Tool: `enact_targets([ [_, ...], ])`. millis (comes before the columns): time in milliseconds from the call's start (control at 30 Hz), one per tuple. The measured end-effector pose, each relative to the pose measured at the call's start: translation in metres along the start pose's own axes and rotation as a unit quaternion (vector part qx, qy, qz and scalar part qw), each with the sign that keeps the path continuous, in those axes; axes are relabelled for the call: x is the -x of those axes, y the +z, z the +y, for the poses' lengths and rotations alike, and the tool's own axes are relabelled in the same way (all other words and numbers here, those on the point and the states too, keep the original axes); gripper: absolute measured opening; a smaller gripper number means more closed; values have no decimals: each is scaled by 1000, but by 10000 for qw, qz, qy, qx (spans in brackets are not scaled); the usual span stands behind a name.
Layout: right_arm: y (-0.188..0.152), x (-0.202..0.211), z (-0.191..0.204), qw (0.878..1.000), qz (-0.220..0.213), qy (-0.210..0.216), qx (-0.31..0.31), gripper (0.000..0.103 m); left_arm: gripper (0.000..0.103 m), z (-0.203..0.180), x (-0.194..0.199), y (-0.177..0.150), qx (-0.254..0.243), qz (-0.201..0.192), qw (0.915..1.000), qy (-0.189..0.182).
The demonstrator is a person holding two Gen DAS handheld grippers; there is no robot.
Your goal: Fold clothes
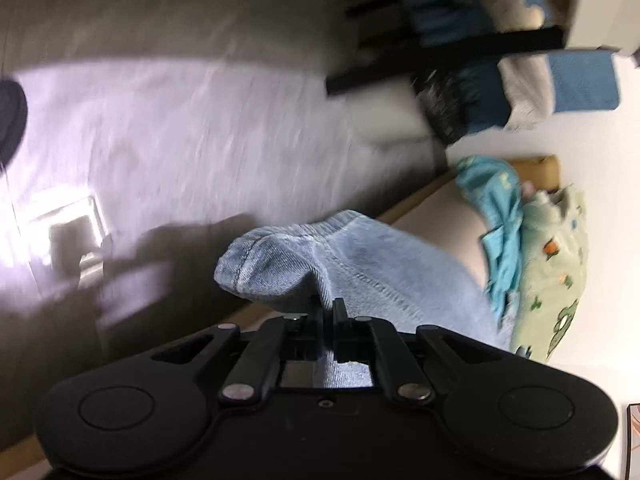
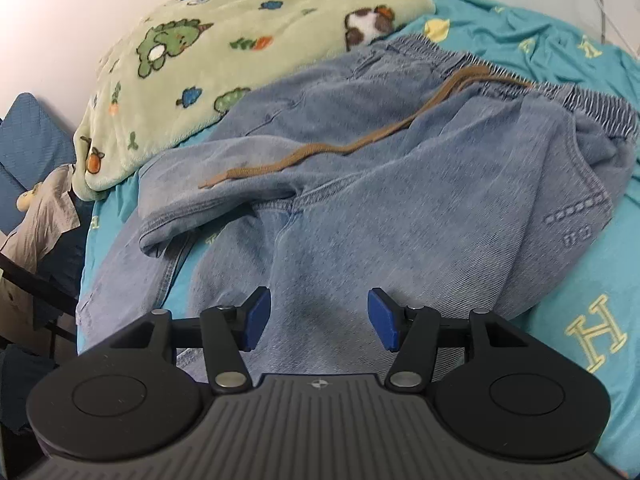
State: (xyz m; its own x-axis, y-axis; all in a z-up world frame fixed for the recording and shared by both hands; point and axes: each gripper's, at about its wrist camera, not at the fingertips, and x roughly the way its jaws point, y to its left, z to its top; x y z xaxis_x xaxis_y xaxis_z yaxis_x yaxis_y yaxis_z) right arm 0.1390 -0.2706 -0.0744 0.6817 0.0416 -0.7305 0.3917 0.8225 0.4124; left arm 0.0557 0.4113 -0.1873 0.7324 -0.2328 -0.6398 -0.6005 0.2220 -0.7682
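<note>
Light blue jeans [image 2: 360, 184] with an elastic waistband and a brown drawstring [image 2: 320, 148] lie crumpled on a teal bedsheet [image 2: 580, 264]. My right gripper [image 2: 318, 318] hovers open just above the jeans' leg fabric, its blue pads [image 2: 256, 316] spread wide with nothing between them. In the left wrist view, my left gripper [image 1: 328, 310] is shut on the hem end of a jeans leg [image 1: 320, 256], which is lifted off the bed's edge; the view is tilted and motion-blurred.
A pale green fleece blanket [image 2: 224, 48] with cartoon prints lies bunched at the head of the bed, also seen as the blanket [image 1: 556, 264]. Beside the bed stand a dark rack [image 1: 440, 56] holding blue and grey cloth, and grey floor [image 1: 180, 128].
</note>
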Motion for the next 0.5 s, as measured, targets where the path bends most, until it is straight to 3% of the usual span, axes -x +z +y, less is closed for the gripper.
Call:
enact_targets([
  [267,-3,3,0,9998,-49,-54,179,57,7,-3,19,-7,-215,94,9992,318],
  [367,-4,5,2,9997,-63,13,241,57,24,-10,34,-11,-326,82,9984,447],
  [433,-5,6,4,9995,-84,71,298,57,51,-17,46,-13,-440,-6,9975,560],
  [500,-6,7,7,9992,-115,87,385,57,53,-30,58,-17,-685,-180,9949,717],
])
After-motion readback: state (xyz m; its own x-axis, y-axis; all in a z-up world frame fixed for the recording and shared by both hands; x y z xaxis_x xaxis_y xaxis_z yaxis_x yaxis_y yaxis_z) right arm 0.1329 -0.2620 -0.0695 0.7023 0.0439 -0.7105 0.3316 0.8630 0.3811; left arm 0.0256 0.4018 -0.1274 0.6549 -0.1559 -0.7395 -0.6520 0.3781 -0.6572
